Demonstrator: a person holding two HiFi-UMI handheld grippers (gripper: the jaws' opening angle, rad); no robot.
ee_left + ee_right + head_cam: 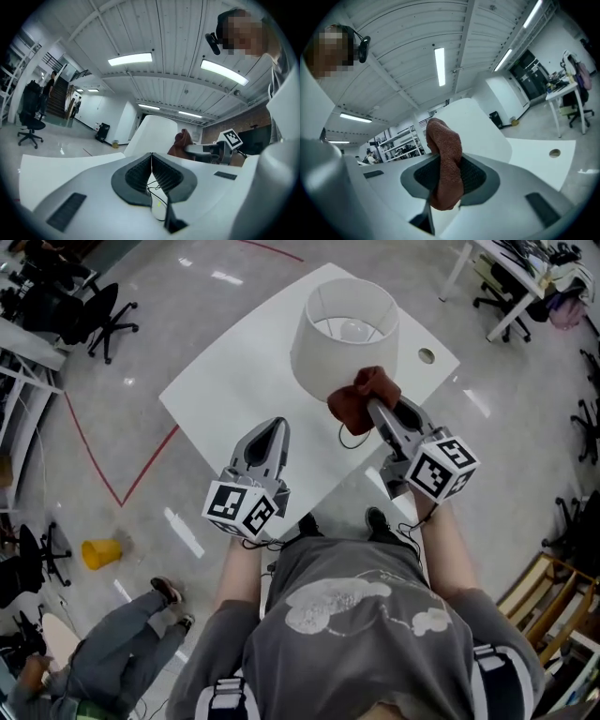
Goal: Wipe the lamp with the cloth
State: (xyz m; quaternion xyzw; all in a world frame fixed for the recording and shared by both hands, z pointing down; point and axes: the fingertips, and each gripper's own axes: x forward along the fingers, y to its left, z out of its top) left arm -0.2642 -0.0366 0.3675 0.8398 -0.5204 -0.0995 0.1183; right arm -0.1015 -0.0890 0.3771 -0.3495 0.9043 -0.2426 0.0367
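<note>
The right gripper [375, 409], clamped on the cloth [362, 395], presses it against the lamp [342, 334] straight ahead, while the left gripper [274, 432], closed on nothing, sits farther back.

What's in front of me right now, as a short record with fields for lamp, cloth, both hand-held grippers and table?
Lamp: white tapered-shade table lamp, upright on table
Cloth: rust-brown terry cloth, at shade's near side, seemingly touching
Right hand-held gripper: shut on cloth
Left hand-held gripper: shut, empty, apart from lamp
Table: white square tabletop
</note>
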